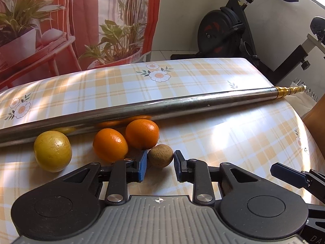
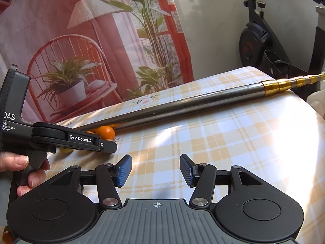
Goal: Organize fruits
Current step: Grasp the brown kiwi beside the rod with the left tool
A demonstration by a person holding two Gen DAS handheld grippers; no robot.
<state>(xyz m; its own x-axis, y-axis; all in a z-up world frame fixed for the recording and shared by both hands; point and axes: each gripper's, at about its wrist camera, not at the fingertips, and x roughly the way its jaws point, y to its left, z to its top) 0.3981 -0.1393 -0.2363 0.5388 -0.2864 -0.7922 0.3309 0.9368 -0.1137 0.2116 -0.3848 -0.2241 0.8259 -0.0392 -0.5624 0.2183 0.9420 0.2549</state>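
In the left wrist view, a yellow fruit (image 1: 52, 151), two oranges (image 1: 110, 144) (image 1: 142, 131) and a small brown fruit (image 1: 160, 155) lie on the checked tablecloth, close to a metal pole. My left gripper (image 1: 160, 162) is open, its blue pads on either side of the brown fruit and very close to it. My right gripper (image 2: 156, 169) hovers open over bare cloth with nothing between its pads. One of its fingers (image 1: 288, 173) shows at the right edge of the left wrist view. From the right wrist, one orange (image 2: 105, 132) peeks out behind the left gripper body (image 2: 81, 140).
A long steel pole (image 1: 162, 103) with a brass end lies across the table (image 1: 223, 134) behind the fruit. A hand (image 2: 20, 162) holds the left gripper's handle. An exercise bike (image 1: 227, 26) stands beyond the far right corner. A printed plant backdrop (image 2: 81, 40) hangs behind.
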